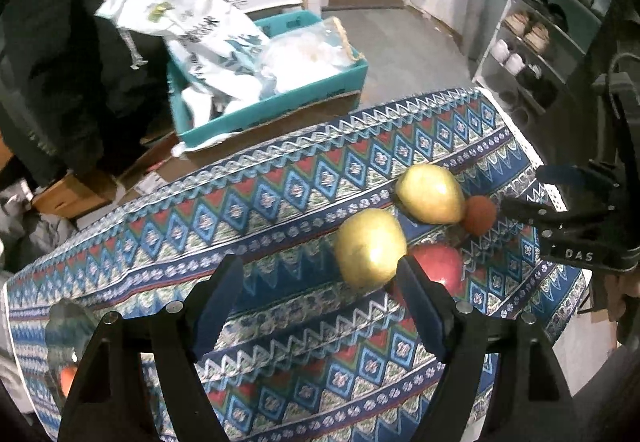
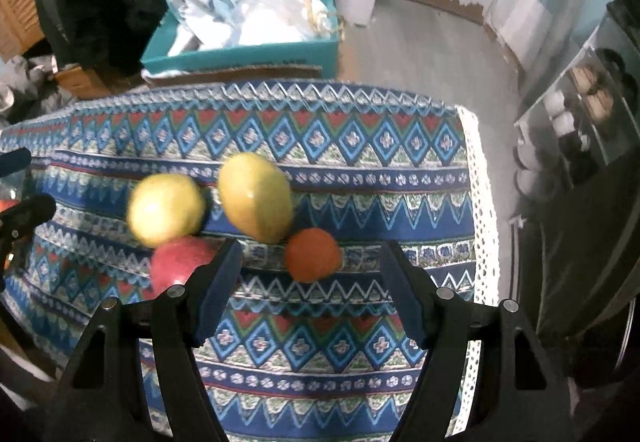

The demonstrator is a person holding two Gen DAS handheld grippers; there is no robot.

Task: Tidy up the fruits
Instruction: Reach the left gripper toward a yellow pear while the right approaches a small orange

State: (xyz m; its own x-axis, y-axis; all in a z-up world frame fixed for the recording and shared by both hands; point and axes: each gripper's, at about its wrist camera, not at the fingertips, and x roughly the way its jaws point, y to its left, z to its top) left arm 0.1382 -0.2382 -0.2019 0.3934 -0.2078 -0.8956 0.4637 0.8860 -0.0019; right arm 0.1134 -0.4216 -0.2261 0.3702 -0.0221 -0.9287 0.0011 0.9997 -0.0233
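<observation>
— Fingers of my right gripper were spread wide and held nothing; the small orange fruit sat just ahead of the gap, on the patterned worktop.

— And your other hand?

— My left gripper was spread wide too, empty, its right finger beside the nearer yellow fruit, just left of the orange one's cluster.

— What crowded the orange fruit?

— Touching it, on its far-left side, was the larger yellow fruit. The red apple lay to its left, partly behind my finger.

— So how did you judge the grasp?

— I reckoned I should come straight in, one finger each side of the orange fruit, and close gently at its widest part. It looked round and likely to roll. I could not see any bowl or basket clearly, so where it belonged I could not tell.
</observation>
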